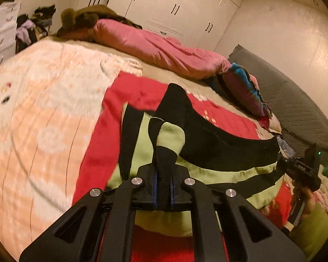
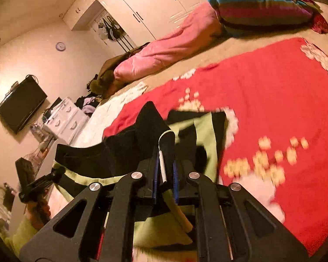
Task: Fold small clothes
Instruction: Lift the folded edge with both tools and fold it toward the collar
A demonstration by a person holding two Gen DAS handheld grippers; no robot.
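Matt knit garment (image 1: 207, 139); fleecy blanket (image 1: 43, 109); glossy wardrobe doors (image 1: 181, 4); matt plastic claw (image 1: 163, 184).

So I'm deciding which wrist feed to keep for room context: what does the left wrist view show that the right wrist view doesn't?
Only the left wrist view shows the grey quilted cover along the bed's far side and the right gripper seen from outside.

Only the right wrist view shows the wall-mounted TV and the left gripper seen from outside.

Both show the black and green garment, pinched in each gripper's jaws, the red blanket, pink duvet, striped pillow and white wardrobes.
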